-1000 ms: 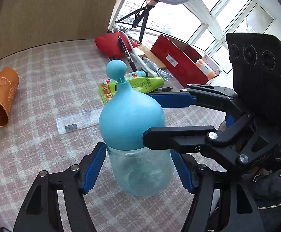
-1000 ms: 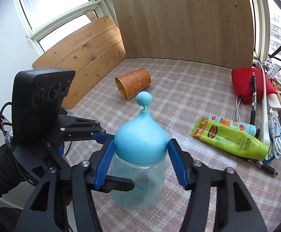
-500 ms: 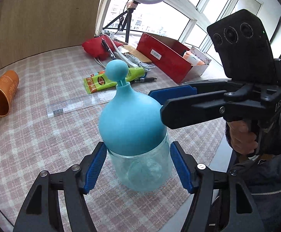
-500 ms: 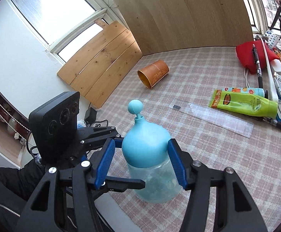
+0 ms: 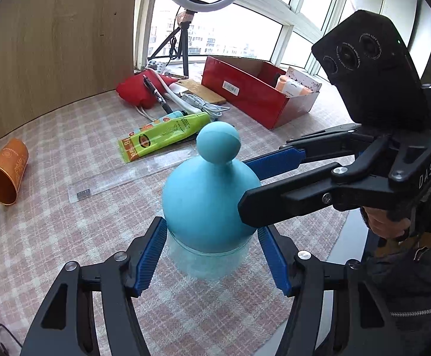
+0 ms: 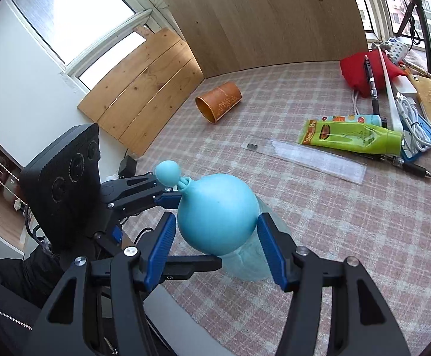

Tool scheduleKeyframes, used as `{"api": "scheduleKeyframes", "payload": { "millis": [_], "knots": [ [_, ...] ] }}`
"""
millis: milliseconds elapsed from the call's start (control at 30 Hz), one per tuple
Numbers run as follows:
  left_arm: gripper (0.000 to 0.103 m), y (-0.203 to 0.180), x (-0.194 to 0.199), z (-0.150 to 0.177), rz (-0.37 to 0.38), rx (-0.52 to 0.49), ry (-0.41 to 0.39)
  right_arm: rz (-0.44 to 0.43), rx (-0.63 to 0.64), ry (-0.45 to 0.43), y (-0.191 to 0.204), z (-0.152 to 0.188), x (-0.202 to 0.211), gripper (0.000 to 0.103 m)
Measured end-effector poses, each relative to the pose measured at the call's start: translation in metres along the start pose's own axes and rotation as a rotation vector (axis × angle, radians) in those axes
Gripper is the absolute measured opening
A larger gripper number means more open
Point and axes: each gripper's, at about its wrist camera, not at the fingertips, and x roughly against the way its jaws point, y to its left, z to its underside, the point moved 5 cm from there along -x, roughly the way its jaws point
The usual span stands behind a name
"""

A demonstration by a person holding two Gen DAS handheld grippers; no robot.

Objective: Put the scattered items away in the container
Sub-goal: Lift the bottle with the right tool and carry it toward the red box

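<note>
Right now both the left gripper [image 5: 212, 255] and right gripper [image 6: 215, 246] clasp the blue-capped bottle [image 5: 209, 204], left jaws just tightened, while ahead a clear ruler [image 5: 132, 175], green tube [image 5: 165, 136] and red box [image 5: 257, 95] lie beyond

Both tongs on the blue-topped bottle

The right tongs [image 6: 215, 249] close their blue pads on the blue dome of the bottle [image 6: 217, 212], which leans left near the edge of the checked table [image 6: 334, 222]. The left tongs [image 6: 183, 228] reach in from the left, one finger behind the bottle's neck and one across its clear lower part. Farther off lie an orange cup [image 6: 219, 101] on its side, a clear ruler [image 6: 307, 159], a green tube [image 6: 352, 136], a pen [image 6: 409, 166], white cables [image 6: 415, 118] and a red pouch [image 6: 360, 72].
</note>
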Motion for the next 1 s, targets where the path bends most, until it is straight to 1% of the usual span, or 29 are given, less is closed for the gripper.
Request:
{"api": "scheduleKeyframes", "payload": {
  "millis": [133, 400, 467, 567, 633, 733, 833, 1000],
  "knots": [
    [0.059, -0.002, 0.005, 0.006, 0.024, 0.019, -0.012, 0.062, 0.067, -0.002, 0.009, 0.000, 0.000, 0.067],
    [0.058, 0.009, 0.008, 0.026, 0.052, 0.123, -0.024, 0.177, 0.098, 0.027, 0.010, 0.010, -0.014, 0.068],
    [0.058, 0.011, 0.008, 0.030, 0.060, 0.150, -0.026, 0.221, 0.117, 0.035, 0.012, 0.012, -0.020, 0.070],
    [0.058, 0.018, 0.013, 0.035, 0.066, 0.189, -0.034, 0.284, 0.138, 0.033, 0.013, 0.012, -0.028, 0.070],
    [0.058, 0.024, 0.017, 0.035, 0.062, 0.207, -0.043, 0.311, 0.135, 0.019, 0.012, 0.011, -0.031, 0.070],
    [0.058, 0.035, 0.023, 0.034, 0.048, 0.228, -0.056, 0.323, 0.106, 0.000, 0.007, 0.008, -0.030, 0.069],
    [0.058, 0.042, 0.031, 0.030, 0.038, 0.238, -0.076, 0.325, 0.088, 0.001, 0.005, 0.007, -0.028, 0.068],
    [0.058, 0.053, 0.041, 0.016, 0.023, 0.260, -0.118, 0.304, 0.038, 0.004, -0.003, 0.006, -0.016, 0.067]
  ]
}}
